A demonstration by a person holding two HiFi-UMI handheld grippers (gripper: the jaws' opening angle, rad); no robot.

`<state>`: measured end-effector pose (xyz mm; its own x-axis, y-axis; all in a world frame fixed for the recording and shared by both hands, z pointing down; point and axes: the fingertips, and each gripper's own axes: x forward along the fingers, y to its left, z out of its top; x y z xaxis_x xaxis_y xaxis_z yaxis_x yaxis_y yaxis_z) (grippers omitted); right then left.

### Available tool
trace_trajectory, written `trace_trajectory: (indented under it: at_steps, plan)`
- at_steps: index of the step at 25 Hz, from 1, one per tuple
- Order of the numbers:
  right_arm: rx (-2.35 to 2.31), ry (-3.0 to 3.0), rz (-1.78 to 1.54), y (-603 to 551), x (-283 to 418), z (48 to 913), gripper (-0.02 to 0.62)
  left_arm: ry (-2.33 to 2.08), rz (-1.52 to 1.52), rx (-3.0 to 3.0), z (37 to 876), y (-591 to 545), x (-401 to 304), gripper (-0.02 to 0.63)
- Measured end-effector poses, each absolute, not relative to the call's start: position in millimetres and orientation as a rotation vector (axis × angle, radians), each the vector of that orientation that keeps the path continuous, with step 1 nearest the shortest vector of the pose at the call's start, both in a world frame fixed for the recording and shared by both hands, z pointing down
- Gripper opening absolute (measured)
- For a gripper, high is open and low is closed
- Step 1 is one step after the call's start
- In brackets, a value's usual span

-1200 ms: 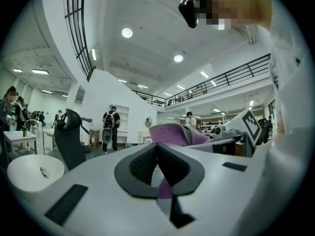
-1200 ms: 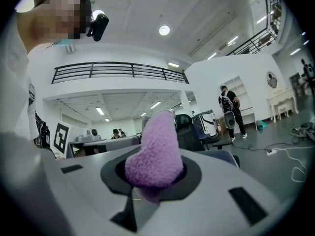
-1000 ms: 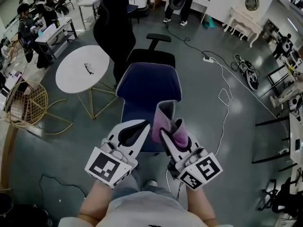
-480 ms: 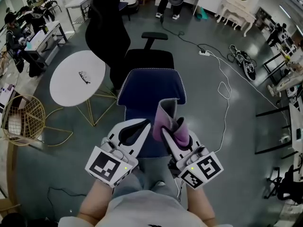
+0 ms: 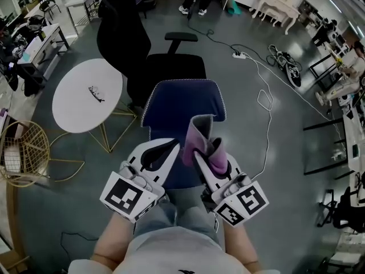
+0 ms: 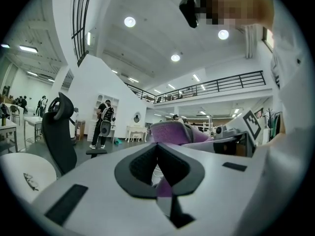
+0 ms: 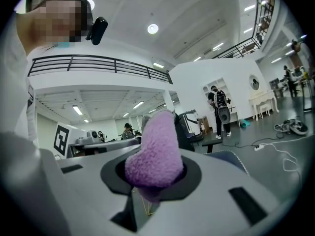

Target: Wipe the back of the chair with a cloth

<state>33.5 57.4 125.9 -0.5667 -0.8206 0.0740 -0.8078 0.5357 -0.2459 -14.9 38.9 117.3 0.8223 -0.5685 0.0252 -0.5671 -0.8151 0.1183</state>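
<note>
- Right gripper (image 5: 198, 156) low at 5 o'clock in the head view, jaws pressed in on a purple cloth (image 5: 199, 136); from its own camera (image 7: 152, 173), a fuzzy lobe of cloth (image 7: 155, 149) bulging up out of the dark pads, lower end lost down the slot.
- Left gripper (image 5: 171, 145) just beside it at 7 o'clock, jaws brought together, nothing gripped; in its own view (image 6: 158, 145) dark pads meeting in a V, with a small purple patch of unclear origin at the seam.
- Same cloth (image 6: 172, 132) peeking over the left gripper's body at 1 o'clock, only the top edge visible.
- Navy chair (image 5: 182, 104) straight ahead at 12 o'clock of both grippers, back facing the person, lower part covered by grippers and cloth; whether cloth touches fabric impossible to tell.
- Black office chair (image 5: 122, 36) beyond at 11 o'clock, partly behind the navy one.
- White round table (image 5: 85, 99) at 10 o'clock, a small dark item on it too tiny to identify.
- Gold wire chair (image 5: 23, 150) at 9 o'clock, cut by the frame edge.
- White cable (image 5: 263, 99) across the floor at 2 o'clock.
</note>
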Motion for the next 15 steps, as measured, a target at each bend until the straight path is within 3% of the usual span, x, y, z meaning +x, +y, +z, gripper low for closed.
trace_trajectory:
  at_steps: [15]
  plan:
    - [-1.397,2.769,-0.390,46.3,18.1,132.9,0.080,-0.969,-0.031,2.857,122.9,30.2,-34.3,0.012]
